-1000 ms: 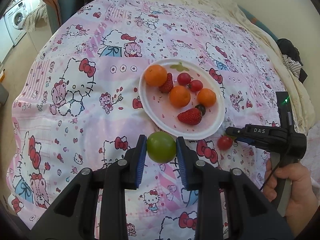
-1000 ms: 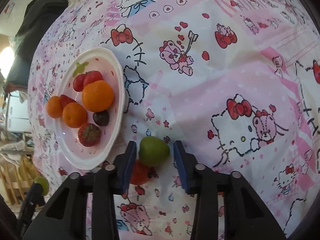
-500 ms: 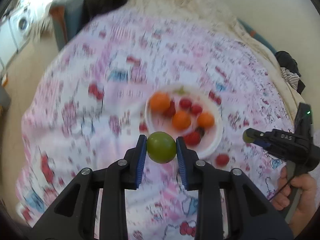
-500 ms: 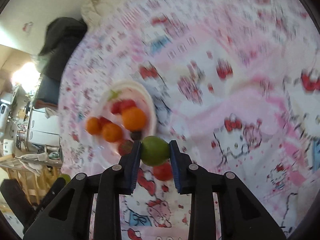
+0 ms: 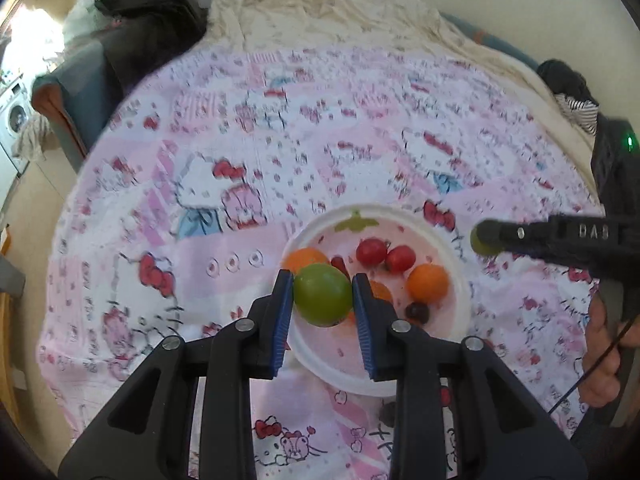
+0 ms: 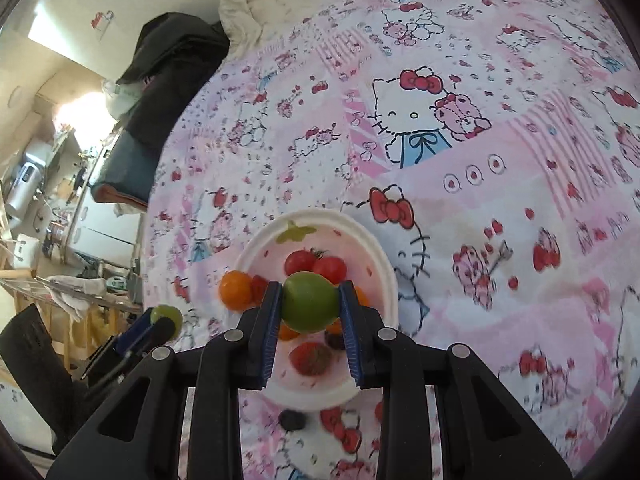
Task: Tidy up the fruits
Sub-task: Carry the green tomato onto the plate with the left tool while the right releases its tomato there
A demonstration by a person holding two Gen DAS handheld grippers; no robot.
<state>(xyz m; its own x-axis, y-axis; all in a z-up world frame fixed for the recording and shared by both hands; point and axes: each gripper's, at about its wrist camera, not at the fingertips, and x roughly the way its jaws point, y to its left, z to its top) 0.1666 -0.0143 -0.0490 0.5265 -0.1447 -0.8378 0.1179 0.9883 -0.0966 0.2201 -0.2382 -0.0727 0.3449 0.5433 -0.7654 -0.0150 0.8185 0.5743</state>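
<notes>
pink cartoon-print bedspread (image 5: 224,200) covers a bed in a cluttered room, with a cream sheet bunched at the far edge. at centre, the left gripper (image 5: 323,300) is clamped on a round green fruit (image 5: 323,299), blue pads pressing it from both sides, held in the air above the near-left part of a white oval plate (image 5: 460,320). the right gripper (image 6: 310,308) pinches a second green fruit (image 6: 310,307), slightly pointed at one side, its jaws having just drawn tighter around it, and hangs over the same plate (image 6: 384,264) from the other side; a person's hand (image 5: 600,344) grips its handle at the frame's right edge. both fruits appear to be carried high so they clear the produce already gathered below before being lowered in. on the plate lie small oranges (image 5: 428,283), two red cherry tomatoes (image 6: 316,265), a strawberry (image 6: 310,358) and a dark grape (image 5: 418,312). judged from this, sorting is well advanced, with free space mainly toward the plate's near rim. off the plate, on the bedspread just beside that rim, sits a dark blue berry (image 6: 293,419), not yet collected. beyond the bed, a dark garment (image 6: 176,72) is draped over an armchair, and a washing machine (image 5: 14,120) stands at far left.
</notes>
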